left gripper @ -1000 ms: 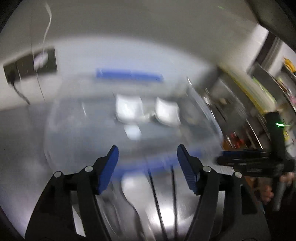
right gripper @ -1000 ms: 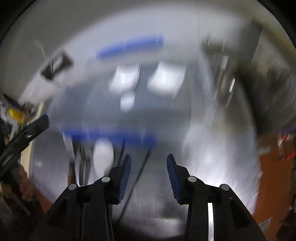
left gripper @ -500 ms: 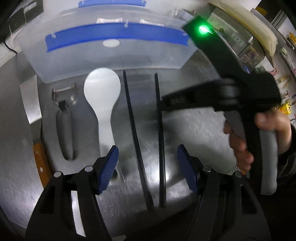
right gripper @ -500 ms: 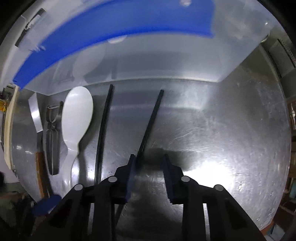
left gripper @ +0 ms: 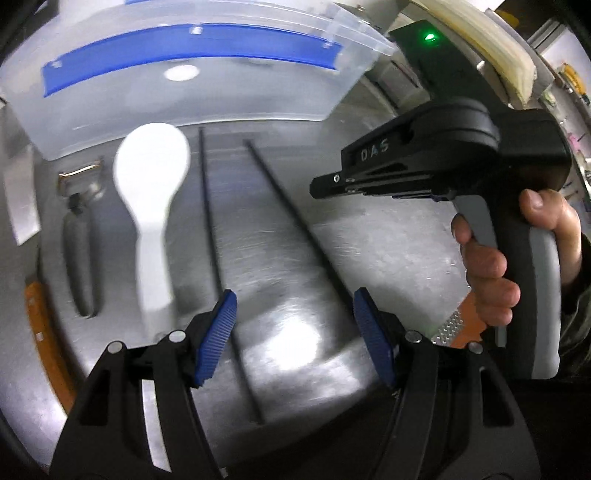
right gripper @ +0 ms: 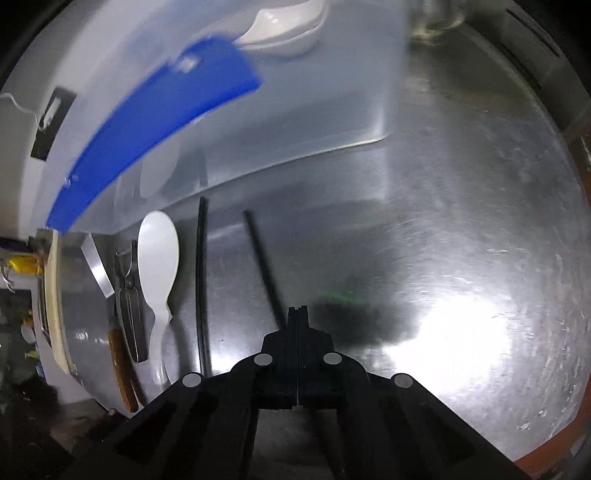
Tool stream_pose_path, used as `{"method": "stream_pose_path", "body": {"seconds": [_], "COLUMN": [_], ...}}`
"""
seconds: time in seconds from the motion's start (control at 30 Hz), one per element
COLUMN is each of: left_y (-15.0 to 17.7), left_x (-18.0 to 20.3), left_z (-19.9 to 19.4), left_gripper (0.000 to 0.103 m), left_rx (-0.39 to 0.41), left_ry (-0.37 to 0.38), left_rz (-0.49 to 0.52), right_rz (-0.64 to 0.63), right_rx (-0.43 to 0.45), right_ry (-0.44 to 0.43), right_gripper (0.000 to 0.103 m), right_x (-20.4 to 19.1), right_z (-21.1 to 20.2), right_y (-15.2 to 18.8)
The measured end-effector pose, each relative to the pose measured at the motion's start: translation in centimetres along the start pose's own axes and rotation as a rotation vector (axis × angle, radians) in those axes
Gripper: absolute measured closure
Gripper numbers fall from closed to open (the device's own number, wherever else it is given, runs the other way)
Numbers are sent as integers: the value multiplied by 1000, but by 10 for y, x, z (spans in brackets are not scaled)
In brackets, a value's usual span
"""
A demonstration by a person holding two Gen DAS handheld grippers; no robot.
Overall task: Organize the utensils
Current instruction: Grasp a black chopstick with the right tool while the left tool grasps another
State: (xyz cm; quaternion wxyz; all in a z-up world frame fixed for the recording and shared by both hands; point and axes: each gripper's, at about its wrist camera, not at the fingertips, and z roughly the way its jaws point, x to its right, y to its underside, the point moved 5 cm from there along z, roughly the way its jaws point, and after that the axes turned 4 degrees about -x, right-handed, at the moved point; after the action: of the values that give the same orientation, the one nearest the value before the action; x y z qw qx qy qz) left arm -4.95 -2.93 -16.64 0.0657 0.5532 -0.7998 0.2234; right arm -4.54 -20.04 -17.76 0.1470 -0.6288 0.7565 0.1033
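On the steel counter lie a white rice paddle [left gripper: 149,206] [right gripper: 158,258], a dark-handled peeler [left gripper: 79,236] [right gripper: 127,314], and two black chopsticks, a left one [left gripper: 212,229] [right gripper: 201,288] and a right one [left gripper: 295,221] [right gripper: 264,269]. My left gripper [left gripper: 291,336] is open and empty just above the chopsticks' near ends. My right gripper [right gripper: 297,314] is shut on the near end of the right chopstick, which angles away toward the container; its body also shows in the left wrist view [left gripper: 436,162].
A clear plastic container with a blue band [left gripper: 192,48] [right gripper: 155,122] stands behind the utensils, holding white dishes [right gripper: 284,26]. A knife with an orange handle [left gripper: 40,332] [right gripper: 122,369] lies left of the peeler. The counter's right edge [right gripper: 569,406] drops to an orange floor.
Both grippers dropped from a blurred far view to close above the counter. My right gripper's jaws closed onto the right chopstick and skewed it leftward at the far end.
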Motion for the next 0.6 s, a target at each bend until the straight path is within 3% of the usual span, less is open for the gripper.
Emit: {"method": "stream_pose_path", "body": {"seconds": [0.1,0.2,0.27,0.33,0.43,0.53,0.6], "left_y": [-1,-1,2,2,2,-5,-11], "left_x": [5,8,3,-10,-48,-77,-85], "left_z": [9,10,5,-3,-24,-36,-38], "left_gripper": [40,40,40,40,40,40,40], "left_rx": [-23,-32,-34,-17,33,73,91], "left_ry": [20,31,29,6,-12,42,63], "left_rz": [-7,-6,-15,-42,-168,-306,-354], "right_rz": [-17,-124,-234,-301,-385,-432,-496], "right_rx": [-26,-30,-30,-7,-6,-82,-116], "right_ry": [14,33,92,148,175,136,159], "right_gripper": [102,96,76,70,70,70,70], "right_x": [12,-4,-12,-8,3,2,-11], "right_z": [-3,-7,-9,-16,-27,-15,2], "right_y": [4,23,35,46,69,95,112]}}
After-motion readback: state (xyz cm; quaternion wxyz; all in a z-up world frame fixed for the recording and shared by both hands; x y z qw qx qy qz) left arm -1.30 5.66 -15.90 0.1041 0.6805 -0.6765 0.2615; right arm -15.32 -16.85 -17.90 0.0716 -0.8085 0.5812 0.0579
